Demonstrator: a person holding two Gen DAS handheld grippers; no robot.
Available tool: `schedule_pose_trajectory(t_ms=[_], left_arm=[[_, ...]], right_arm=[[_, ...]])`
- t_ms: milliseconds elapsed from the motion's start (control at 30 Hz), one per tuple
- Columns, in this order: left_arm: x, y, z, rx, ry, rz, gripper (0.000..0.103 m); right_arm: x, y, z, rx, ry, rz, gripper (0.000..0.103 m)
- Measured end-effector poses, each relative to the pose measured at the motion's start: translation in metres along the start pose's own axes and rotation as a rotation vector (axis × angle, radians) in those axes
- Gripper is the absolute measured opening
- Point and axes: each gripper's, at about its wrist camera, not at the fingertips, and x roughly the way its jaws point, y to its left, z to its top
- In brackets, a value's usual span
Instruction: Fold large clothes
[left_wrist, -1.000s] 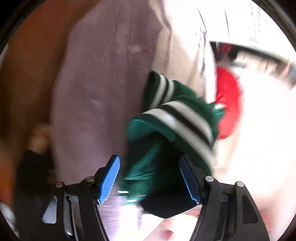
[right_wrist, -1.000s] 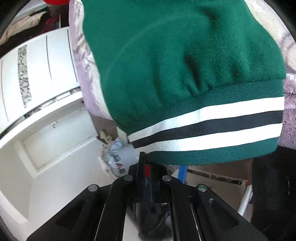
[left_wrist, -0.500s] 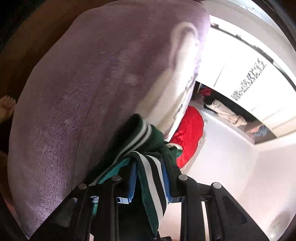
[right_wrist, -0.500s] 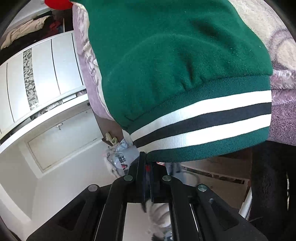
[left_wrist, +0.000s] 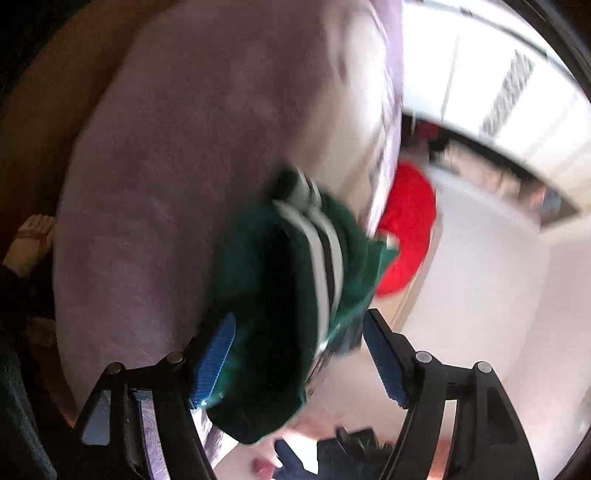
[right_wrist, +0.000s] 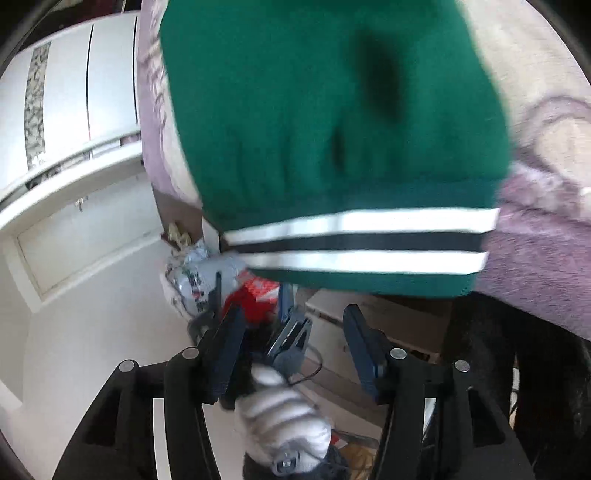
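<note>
The green top (right_wrist: 332, 129) lies bunched on the purple blanket (left_wrist: 166, 184) at the bed's edge, its striped hem (right_wrist: 354, 236) hanging just over that edge, where I can reach it for the next fold. My left gripper (left_wrist: 299, 354) has just been opening; its jaws stand spread with a fold of the top between them, the pads apparently not pressing (motion blur hampers this). My right gripper (right_wrist: 291, 350) has also just opened, below the hem, nothing between its jaws.
</note>
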Motion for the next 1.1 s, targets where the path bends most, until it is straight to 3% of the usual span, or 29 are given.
schedule_pose_trajectory(t_ms=[67,100,133,167,333,467,567,600,633,667,700,733,767,900,967,1000,1033,1067,1100], left_arm=[[0.019,-0.020,-0.001,0.093,0.018,0.069,0.067],[0.022,-0.029,0.003,0.130,-0.001,0.097,0.047],[0.024,-0.041,0.008,0.170,-0.021,0.120,0.018],[0.027,-0.051,0.018,0.183,-0.021,0.147,0.001],[0.005,-0.081,0.064,0.191,-0.134,0.140,0.001],[0.010,-0.086,0.075,0.243,-0.084,0.208,0.001],[0.017,-0.078,0.059,0.229,-0.037,0.193,0.004],[0.013,-0.072,0.053,0.226,-0.024,0.200,0.010],[0.011,-0.070,0.048,0.221,-0.009,0.229,0.014],[0.004,-0.066,0.038,0.225,-0.001,0.234,0.028],[0.004,-0.070,0.036,0.232,0.002,0.241,0.053],[-0.001,-0.070,0.030,0.243,-0.005,0.263,0.063],[-0.003,-0.067,0.026,0.249,-0.007,0.268,0.068],[-0.002,-0.051,0.015,0.263,0.020,0.322,0.068],[0.012,-0.054,0.014,0.292,0.021,0.333,0.068],[0.017,-0.060,0.014,0.318,-0.009,0.359,0.049],[0.020,-0.065,0.014,0.340,-0.041,0.373,0.017],[0.024,-0.069,0.018,0.334,-0.035,0.371,0.001],[0.022,-0.076,0.020,0.335,-0.059,0.362,0.001]], right_arm=[[-0.012,-0.013,0.007,0.032,-0.037,-0.012,0.057],[-0.019,-0.021,0.011,0.053,-0.059,-0.015,0.057],[-0.025,-0.026,0.014,0.070,-0.077,-0.021,0.057],[-0.030,-0.031,0.017,0.084,-0.094,-0.019,0.057],[-0.044,-0.047,0.028,0.103,-0.150,-0.061,0.057],[-0.020,-0.050,0.039,0.099,-0.123,-0.055,0.057],[0.007,-0.052,0.047,0.125,-0.101,-0.031,0.057],[0.014,-0.053,0.048,0.139,-0.093,0.001,0.057],[0.019,-0.056,0.045,0.151,-0.110,0.013,0.046],[0.021,-0.055,0.042,0.150,-0.138,0.002,0.009],[0.022,-0.053,0.039,0.139,-0.140,-0.030,0.007],[0.021,-0.047,0.031,0.118,-0.155,-0.064,0.006],[0.020,-0.043,0.025,0.106,-0.158,-0.084,0.005],[0.016,-0.032,0.005,0.081,-0.148,-0.137,0.005],[0.019,-0.025,0.004,0.082,-0.141,-0.127,0.005],[0.019,-0.027,0.000,0.079,-0.137,-0.127,0.005],[0.020,-0.027,-0.002,0.066,-0.136,-0.136,0.005],[0.021,-0.027,-0.001,0.066,-0.134,-0.142,0.005],[0.023,-0.027,-0.001,0.069,-0.131,-0.144,0.005]])
